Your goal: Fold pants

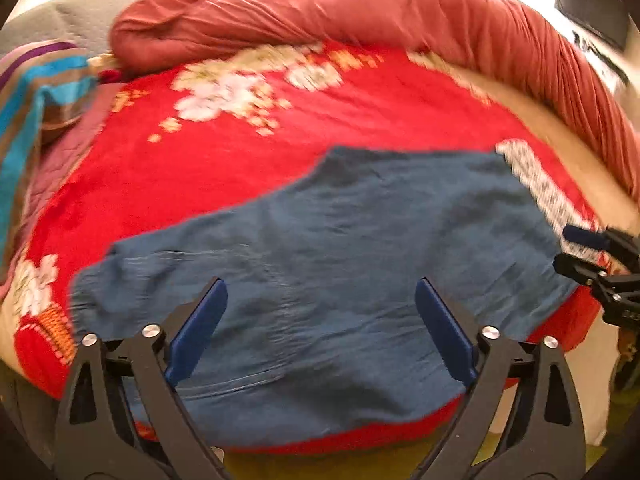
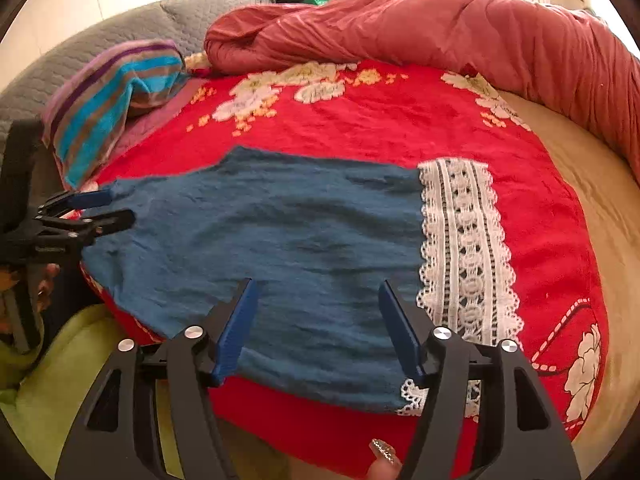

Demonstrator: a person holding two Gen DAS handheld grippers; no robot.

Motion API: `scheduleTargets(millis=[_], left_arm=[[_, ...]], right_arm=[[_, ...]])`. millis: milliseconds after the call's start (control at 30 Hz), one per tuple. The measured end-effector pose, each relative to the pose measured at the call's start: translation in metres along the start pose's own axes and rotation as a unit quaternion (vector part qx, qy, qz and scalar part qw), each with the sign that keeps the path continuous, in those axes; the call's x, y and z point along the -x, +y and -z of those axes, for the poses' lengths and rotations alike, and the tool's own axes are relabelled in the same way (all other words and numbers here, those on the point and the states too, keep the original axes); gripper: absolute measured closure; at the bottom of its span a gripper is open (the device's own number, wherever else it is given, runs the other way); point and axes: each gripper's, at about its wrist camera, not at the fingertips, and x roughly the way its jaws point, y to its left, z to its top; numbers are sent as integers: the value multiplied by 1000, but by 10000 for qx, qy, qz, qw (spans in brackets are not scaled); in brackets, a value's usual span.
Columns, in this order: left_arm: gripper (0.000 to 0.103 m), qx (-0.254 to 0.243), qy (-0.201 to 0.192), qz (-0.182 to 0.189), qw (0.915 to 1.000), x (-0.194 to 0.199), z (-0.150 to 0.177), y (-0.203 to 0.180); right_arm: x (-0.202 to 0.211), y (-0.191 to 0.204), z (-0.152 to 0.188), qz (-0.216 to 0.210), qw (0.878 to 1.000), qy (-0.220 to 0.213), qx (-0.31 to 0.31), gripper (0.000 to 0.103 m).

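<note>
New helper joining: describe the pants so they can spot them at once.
On the bed, find the red floral blanket. The pants lie flat on its near half, between the two grippers. They are plain blue with a white lace cuff, unlike the striped cloth nearby.

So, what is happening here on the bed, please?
A person is folding blue pants with lace trim, using two hand-held tongs. The pants lie flat on a red flowered blanket. Both the left tongs and the right tongs are open above the cloth, and neither grips it. A rolled red duvet and a striped cloth lie further back on the bed.
</note>
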Motion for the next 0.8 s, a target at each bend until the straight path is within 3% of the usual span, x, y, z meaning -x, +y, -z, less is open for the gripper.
scheduleTargets(millis=[133, 200, 433, 567, 800], left_arm=[[12, -48, 370, -84, 9993, -28, 16, -1], [10, -87, 524, -170, 9984, -37, 26, 3], [10, 67, 443, -16, 9990, -38, 31, 11], [10, 119, 346, -23, 9993, -25, 29, 8], [10, 8, 42, 66, 10000, 2, 13, -9]], right_arm=[[-17, -16, 14, 477, 9980, 400, -86, 35], [-18, -25, 22, 481, 9980, 370, -184, 35], [-17, -18, 24, 526, 9981, 304, -90, 29], [0, -28, 22, 285, 9987, 91, -424, 29], [33, -58, 23, 358, 9949, -267, -906, 28]])
